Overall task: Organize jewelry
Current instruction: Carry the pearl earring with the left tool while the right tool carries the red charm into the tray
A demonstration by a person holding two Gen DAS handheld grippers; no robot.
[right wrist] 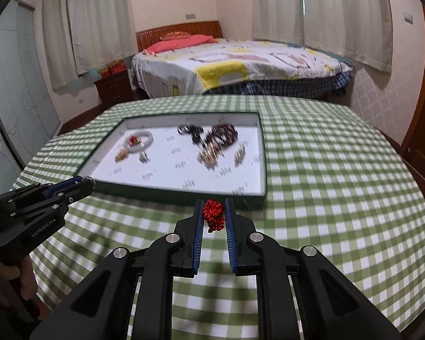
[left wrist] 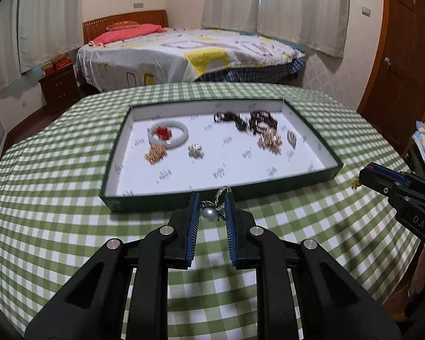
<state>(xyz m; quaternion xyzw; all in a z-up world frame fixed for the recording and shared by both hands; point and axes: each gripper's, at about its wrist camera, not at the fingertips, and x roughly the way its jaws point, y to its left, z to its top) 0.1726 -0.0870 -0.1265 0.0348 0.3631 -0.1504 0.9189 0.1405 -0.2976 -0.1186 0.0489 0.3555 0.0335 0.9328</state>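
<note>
My left gripper [left wrist: 211, 198] is shut on a silver ring with a pearl charm [left wrist: 209, 214], held just before the near wall of the green-edged tray [left wrist: 330, 170]. My right gripper [right wrist: 214, 204] is shut on a red knotted cord ornament [right wrist: 213, 212] near the tray's near right corner [right wrist: 262, 195]. In the tray lie a white jade bangle [left wrist: 184, 134], a red knot [left wrist: 163, 133], dark bead bracelets [left wrist: 262, 120], a black piece [left wrist: 229, 117] and several gold and silver clips [left wrist: 269, 141]. The right gripper shows in the left view [left wrist: 365, 177]; the left gripper shows in the right view [right wrist: 85, 184].
The tray sits on a table with a green checked cloth [left wrist: 56, 198]. A bed [left wrist: 184, 53], a wooden nightstand [left wrist: 59, 85] and a wooden door [left wrist: 396, 70] stand beyond the table. The table edge curves away on both sides.
</note>
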